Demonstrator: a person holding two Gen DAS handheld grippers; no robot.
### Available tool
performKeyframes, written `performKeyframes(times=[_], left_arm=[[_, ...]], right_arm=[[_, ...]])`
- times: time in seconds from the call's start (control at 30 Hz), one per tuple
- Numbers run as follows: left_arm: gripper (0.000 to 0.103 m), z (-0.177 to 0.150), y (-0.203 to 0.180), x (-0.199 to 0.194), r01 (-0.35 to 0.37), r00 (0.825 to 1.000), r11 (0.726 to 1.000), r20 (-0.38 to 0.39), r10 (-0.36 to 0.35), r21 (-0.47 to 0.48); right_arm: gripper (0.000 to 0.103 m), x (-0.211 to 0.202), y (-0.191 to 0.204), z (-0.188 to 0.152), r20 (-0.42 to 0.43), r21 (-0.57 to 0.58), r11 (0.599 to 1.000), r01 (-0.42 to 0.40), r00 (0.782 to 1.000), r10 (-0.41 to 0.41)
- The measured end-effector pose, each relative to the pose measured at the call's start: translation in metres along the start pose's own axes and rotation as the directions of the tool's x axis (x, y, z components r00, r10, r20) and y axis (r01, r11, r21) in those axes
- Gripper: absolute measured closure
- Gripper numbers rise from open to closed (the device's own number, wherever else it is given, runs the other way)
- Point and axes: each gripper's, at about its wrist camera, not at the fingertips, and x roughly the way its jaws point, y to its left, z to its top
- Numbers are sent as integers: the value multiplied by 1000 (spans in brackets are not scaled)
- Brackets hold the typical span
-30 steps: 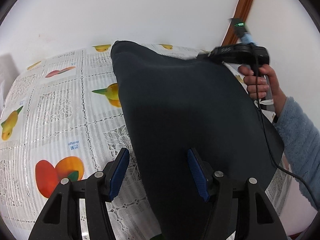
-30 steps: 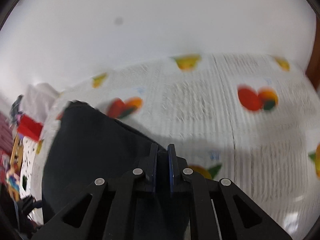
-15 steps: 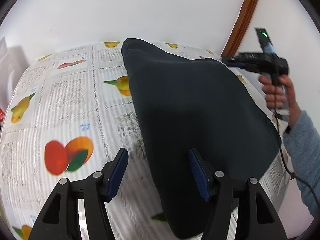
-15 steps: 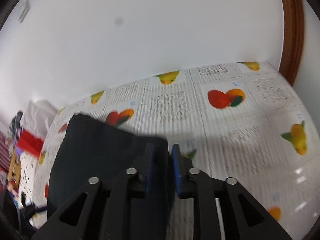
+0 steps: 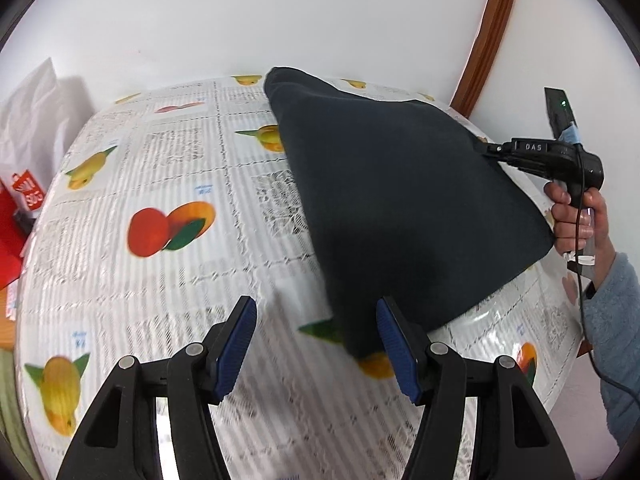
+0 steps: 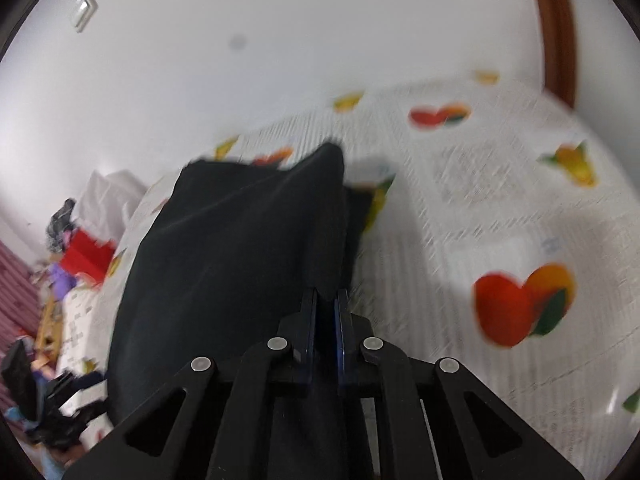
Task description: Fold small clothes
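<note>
Pulling the dark cloth [image 5: 400, 208] across the desk [image 5: 168, 184] is the step in hand, by my reading, with one corner carried so that the piece can be laid flat or doubled over. The cloth lies ahead of the left claw [image 5: 316, 344], its near edge just in front of that claw's right finger, and its far corner runs out to the right claw [image 5: 490, 152], which pinches it there; in the right wrist view that same corner sits between the blue pads of the right claw [image 6: 325, 300], clamped thin. After a brief loosening its jaws have just been closing again, with the cloth between them throughout. The left claw stands about half wide with nothing between its fingers, only the patterned desk cover showing in the gap.

To do this well, I would keep the pinched corner low and taut, so the cloth slides without bunching. The free claw should come down on the near edge to hold it while the corner travels. Release only once the edges line up.

Counted: one dark cloth, two claws, one hand [image 5: 576, 216] in view with a blue sleeve [image 5: 612, 320], and one desk. Off to the left of the left claw are one white bag [image 5: 36, 120] and one red bag [image 5: 16, 216].
</note>
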Motion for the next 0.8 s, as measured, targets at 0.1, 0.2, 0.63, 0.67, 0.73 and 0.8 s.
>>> performKeyframes(times=[0.1, 0.2, 0.63, 0.67, 0.73, 0.8], left_arm=[[43, -8, -3, -8, -57, 998, 998, 12, 56, 15], [43, -16, -6, -13, -62, 998, 998, 15, 62, 22], [44, -29, -25, 8, -84, 996, 995, 7, 83, 51], [44, -28, -24, 10, -84, 996, 995, 12, 83, 46], [45, -26, -25, 13, -88, 996, 995, 21, 87, 47], [51, -24, -28, 16, -104, 994, 992, 30, 102, 66]], right_arm=[[94, -13, 9, -9, 29, -4, 999, 51, 998, -51], [91, -38, 20, -24, 72, -49, 994, 102, 993, -98], [57, -104, 28, -137, 66, -214, 942, 259, 966, -250], [57, -102, 27, -143, 50, -213, 941, 262, 965, -258], [57, -95, 25, -153, 16, -201, 948, 249, 968, -251], [57, -87, 24, -159, 9, -173, 955, 243, 969, -245]])
